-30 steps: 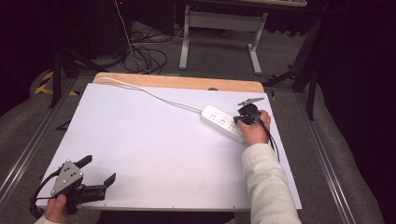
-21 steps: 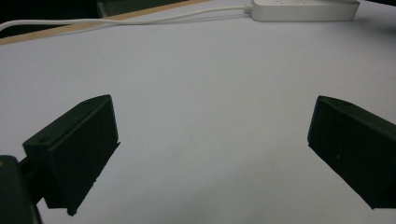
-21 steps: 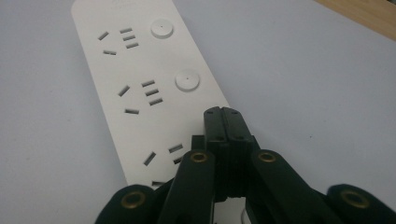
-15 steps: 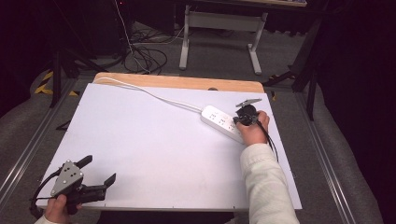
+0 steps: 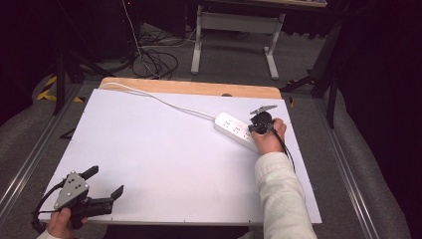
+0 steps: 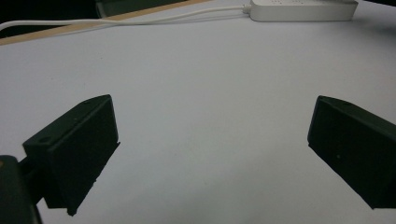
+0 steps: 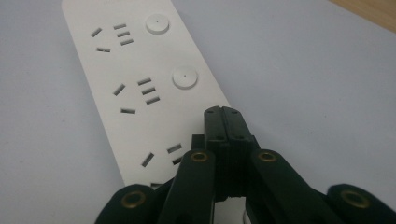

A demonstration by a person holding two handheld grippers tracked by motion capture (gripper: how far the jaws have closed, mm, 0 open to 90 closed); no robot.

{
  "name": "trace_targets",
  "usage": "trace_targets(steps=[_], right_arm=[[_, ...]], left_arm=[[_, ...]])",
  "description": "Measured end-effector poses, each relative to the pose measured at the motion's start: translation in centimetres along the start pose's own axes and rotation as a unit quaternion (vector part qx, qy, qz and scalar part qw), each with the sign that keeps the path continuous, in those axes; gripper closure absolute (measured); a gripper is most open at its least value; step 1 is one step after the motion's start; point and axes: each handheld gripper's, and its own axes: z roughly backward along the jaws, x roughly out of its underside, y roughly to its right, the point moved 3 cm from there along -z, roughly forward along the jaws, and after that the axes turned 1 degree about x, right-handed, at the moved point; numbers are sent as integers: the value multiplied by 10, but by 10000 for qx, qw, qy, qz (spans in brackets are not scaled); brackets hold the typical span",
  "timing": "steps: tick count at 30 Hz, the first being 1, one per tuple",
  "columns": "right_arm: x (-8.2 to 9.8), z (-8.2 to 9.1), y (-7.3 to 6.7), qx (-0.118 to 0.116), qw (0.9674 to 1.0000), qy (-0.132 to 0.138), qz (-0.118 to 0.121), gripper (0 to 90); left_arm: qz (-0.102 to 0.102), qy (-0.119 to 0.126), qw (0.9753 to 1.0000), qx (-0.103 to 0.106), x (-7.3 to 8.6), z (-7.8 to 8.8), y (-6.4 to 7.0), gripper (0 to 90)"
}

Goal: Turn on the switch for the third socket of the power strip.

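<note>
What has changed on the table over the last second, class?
Nothing visibly changed. The right gripper stays shut over the near end of the power strip, the left gripper stays open at the near left corner, and the strip's cable lies as before.

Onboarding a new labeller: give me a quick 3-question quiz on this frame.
1. True or false: the right gripper has its jaws closed together over the white power strip.
2. Multiple choice: where is the left gripper?
A. On the power strip
B. Near the front left corner of the white tabletop, jaws apart
C. Holding the white cable
3. How many round buttons on the strip show in the right gripper view?

Key
1. True: the jaw tips meet, with nothing between them.
2. B: its jaws stand wide with bare table between them.
3. Two.
</note>
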Motion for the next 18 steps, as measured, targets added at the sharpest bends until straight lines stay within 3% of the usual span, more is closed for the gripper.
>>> trace_targets(steps=[3,11,18], right_arm=[[1,0,1,-36,10000,33,-49,900],[0,-1,-1,142,9998,88,53,900],[-6,6,-8,16,9985,544,2,900]], left_arm=[[2,16,10000,9,0,0,0,22],[15,11,10000,13,-1,0,-1,22],[45,13,10000,37,-1,-2,-1,23]])
